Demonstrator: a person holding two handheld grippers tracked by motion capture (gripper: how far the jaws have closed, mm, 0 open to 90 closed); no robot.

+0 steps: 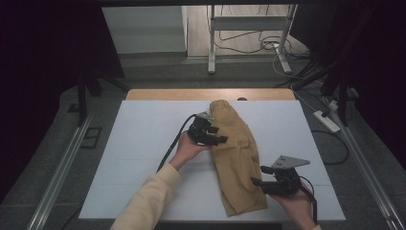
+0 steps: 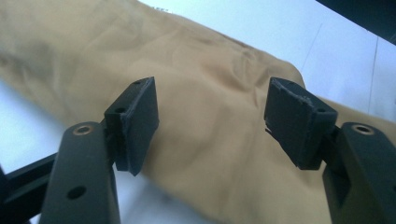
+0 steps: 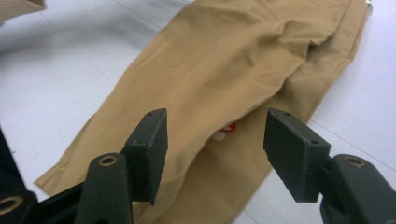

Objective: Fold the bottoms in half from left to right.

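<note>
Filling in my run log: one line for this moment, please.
left gripper: open, at shorts | right gripper: open, at hem side | shorts: folded on table

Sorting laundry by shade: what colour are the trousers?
Plain tan trousers, clearest in the right gripper view.

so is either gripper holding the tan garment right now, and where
Nothing is held. The left gripper and right gripper both stand open beside the tan garment, jaws clear of the cloth.

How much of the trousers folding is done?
The tan trousers already lie folded lengthwise, one leg on the other, on the white table. Right now both grippers are open: the left gripper by the waist end, the right gripper near the hem. Probably still left: folding them shorter.
</note>
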